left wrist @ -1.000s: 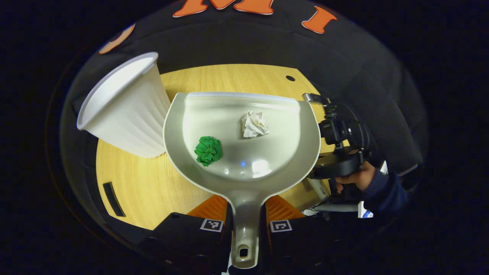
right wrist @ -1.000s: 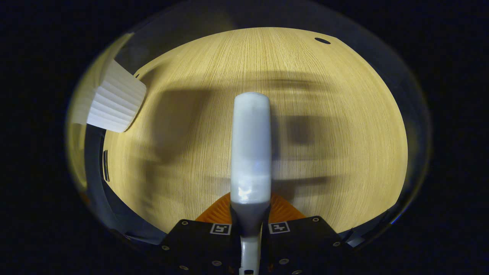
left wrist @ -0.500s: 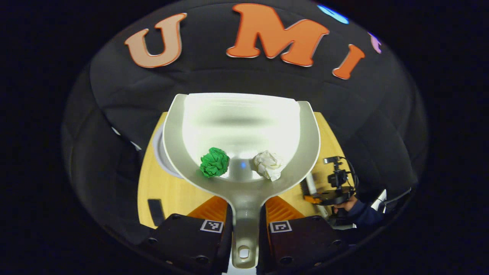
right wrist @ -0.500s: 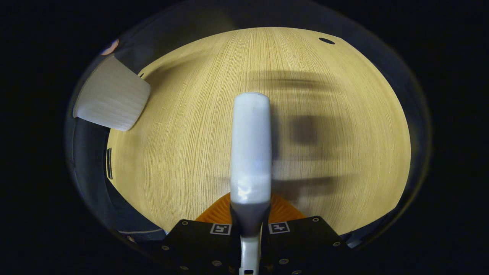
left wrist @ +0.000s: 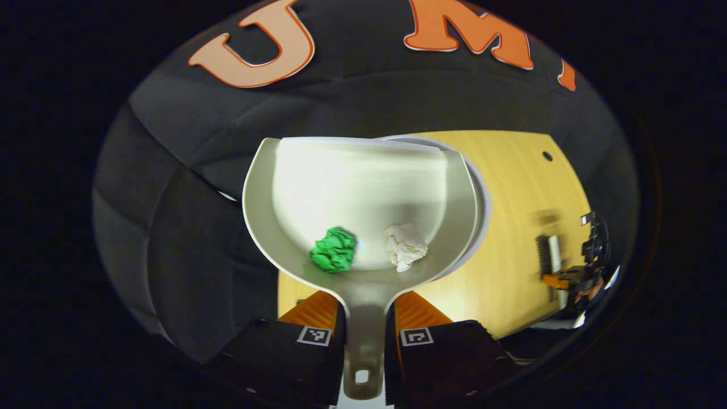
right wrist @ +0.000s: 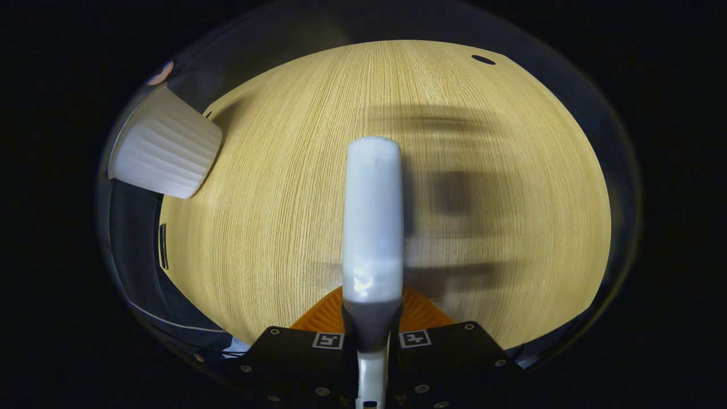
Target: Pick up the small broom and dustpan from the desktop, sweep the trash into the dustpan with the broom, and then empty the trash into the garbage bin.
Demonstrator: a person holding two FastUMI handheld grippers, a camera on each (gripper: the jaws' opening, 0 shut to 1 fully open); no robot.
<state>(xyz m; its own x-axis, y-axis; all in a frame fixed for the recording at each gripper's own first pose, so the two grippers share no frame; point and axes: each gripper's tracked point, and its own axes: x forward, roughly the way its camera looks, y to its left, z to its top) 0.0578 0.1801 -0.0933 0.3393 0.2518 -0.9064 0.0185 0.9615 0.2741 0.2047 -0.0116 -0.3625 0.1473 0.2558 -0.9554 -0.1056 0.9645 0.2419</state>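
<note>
While my left tongs (left wrist: pixel 363 332) pinch the dustpan (left wrist: pixel 363 193) handle, its pan is tipped up over the bin's rim (left wrist: pixel 483 193), green wad (left wrist: pixel 334 250) and white wad (left wrist: pixel 405 246) near the handle. My right tongs (right wrist: pixel 372 335) clamp the broom (right wrist: pixel 372 221) above the tabletop (right wrist: pixel 272 187).

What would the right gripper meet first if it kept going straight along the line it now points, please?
Most likely the wooden desktop. The right gripper, shut on the broom, looks down at bare wood, so the broom's far end would probably touch first. The white bin stands well off to the side. Depth is unclear.
</note>
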